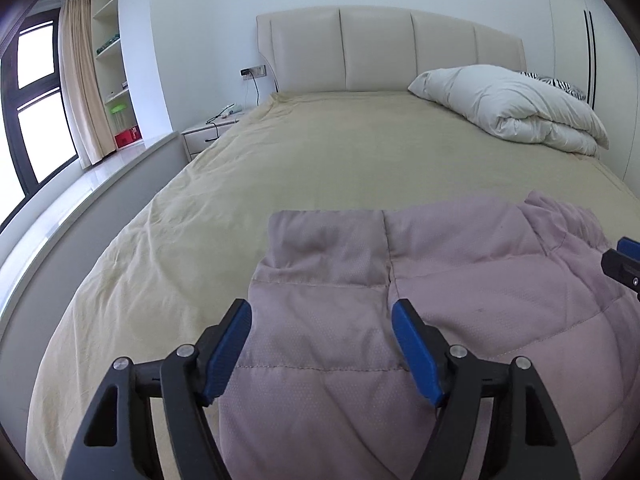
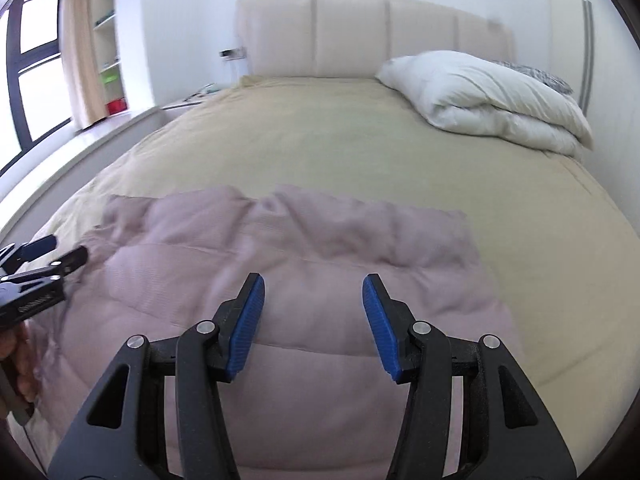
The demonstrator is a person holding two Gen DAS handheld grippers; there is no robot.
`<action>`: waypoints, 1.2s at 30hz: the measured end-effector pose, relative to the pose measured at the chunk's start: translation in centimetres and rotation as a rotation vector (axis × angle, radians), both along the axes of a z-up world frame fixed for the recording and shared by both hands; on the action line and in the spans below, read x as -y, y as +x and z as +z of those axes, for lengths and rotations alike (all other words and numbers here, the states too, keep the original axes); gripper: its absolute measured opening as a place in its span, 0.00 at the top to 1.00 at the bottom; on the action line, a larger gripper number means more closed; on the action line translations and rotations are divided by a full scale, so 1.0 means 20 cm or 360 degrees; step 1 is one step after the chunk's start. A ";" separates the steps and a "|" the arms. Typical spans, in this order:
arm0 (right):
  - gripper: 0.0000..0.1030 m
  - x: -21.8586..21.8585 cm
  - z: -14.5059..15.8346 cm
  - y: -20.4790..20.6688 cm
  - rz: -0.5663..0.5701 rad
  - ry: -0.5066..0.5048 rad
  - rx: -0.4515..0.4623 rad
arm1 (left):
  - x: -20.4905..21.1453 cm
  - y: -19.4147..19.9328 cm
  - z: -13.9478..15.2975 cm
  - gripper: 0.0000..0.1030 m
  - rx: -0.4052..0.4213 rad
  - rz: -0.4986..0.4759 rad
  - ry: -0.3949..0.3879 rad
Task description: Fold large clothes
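A pale pink quilted garment lies spread on the beige bed sheet near the bed's foot. My left gripper hovers over the garment's left part, its blue pads apart and nothing between them. My right gripper hangs over the garment's middle, jaws apart and empty. The right gripper's tip shows at the right edge of the left wrist view. In the right wrist view the left gripper sits at the left edge, held by a hand.
A folded white duvet lies at the bed's far right by the padded headboard. A nightstand, shelves, a curtain and a window stand to the left of the bed.
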State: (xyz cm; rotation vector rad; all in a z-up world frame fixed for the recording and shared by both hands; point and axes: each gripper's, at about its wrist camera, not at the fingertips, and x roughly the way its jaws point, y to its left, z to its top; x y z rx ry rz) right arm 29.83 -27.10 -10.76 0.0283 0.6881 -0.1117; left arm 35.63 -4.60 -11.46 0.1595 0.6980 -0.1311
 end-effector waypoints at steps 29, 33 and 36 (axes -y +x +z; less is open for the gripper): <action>0.45 0.05 -0.29 0.73 -0.0068 0.0120 -0.0361 | 0.01 0.29 -0.21 0.20 -0.0244 -0.0029 -0.0128; 0.44 0.07 -0.32 0.73 -0.0066 0.0118 -0.0301 | 0.02 0.28 -0.23 0.20 -0.0218 -0.0029 -0.0123; 0.44 0.08 -0.36 0.71 -0.0071 0.0127 -0.0282 | 0.02 0.29 -0.24 0.20 -0.0219 -0.0025 -0.0118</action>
